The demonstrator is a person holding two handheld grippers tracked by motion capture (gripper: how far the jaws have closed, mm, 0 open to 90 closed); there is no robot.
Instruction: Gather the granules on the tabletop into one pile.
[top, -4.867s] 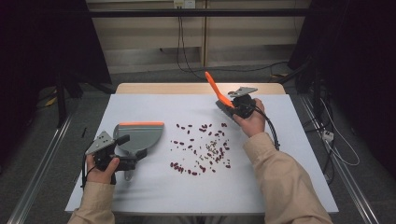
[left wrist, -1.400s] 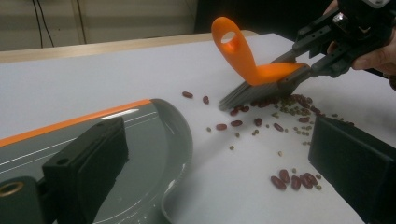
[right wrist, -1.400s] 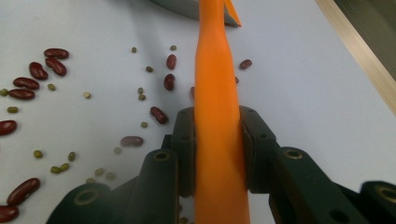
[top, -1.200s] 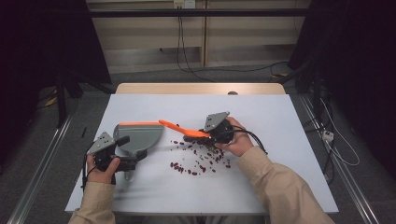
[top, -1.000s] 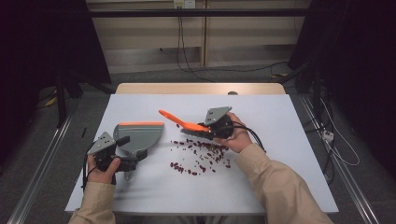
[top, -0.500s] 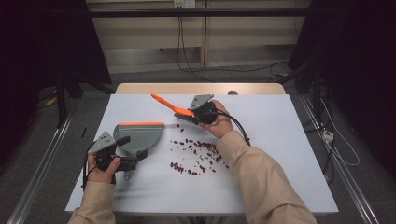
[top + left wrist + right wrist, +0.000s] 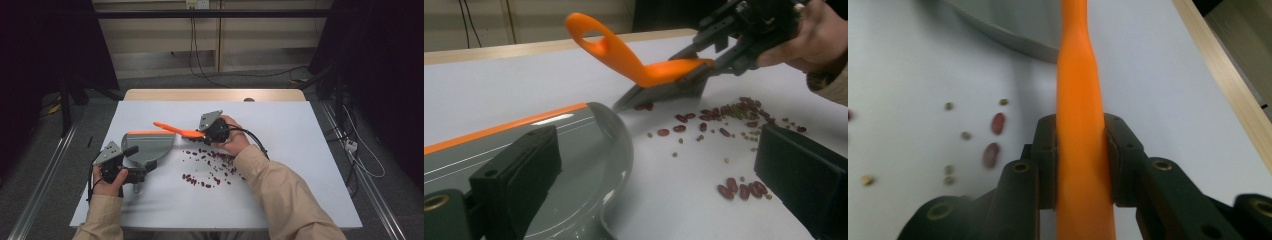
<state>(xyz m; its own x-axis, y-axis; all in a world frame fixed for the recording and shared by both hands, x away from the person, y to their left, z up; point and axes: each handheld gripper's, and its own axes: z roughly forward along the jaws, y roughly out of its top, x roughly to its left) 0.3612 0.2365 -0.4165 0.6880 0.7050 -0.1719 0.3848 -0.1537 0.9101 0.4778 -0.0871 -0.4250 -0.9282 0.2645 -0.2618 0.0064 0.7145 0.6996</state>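
A grey dustpan (image 7: pixel 147 145) with an orange front edge lies at the table's left. My left gripper (image 7: pixel 134 162) stands open at its rear; its jaws are wide apart (image 7: pixel 659 160), one over the pan (image 7: pixel 574 165), the other over bare table. My right gripper (image 7: pixel 204 134) is shut on the orange handle (image 7: pixel 1080 100) of a small brush (image 7: pixel 659 80). The handle's looped end points toward the dustpan. The brush's dark bristles touch the table at the far edge of scattered red beans (image 7: pixel 210 165), which also lie near the pan's rim (image 7: pixel 724 115).
The white table (image 7: pixel 300 150) has bare room to the right and along its far side. A wooden strip (image 7: pixel 215 95) runs along the back edge. Small greenish beans (image 7: pixel 955 135) are mixed among the red ones.
My right gripper has carried the brush left and toward the table's back, from over the beans to their far left edge near the dustpan. The left gripper and dustpan have stayed put.
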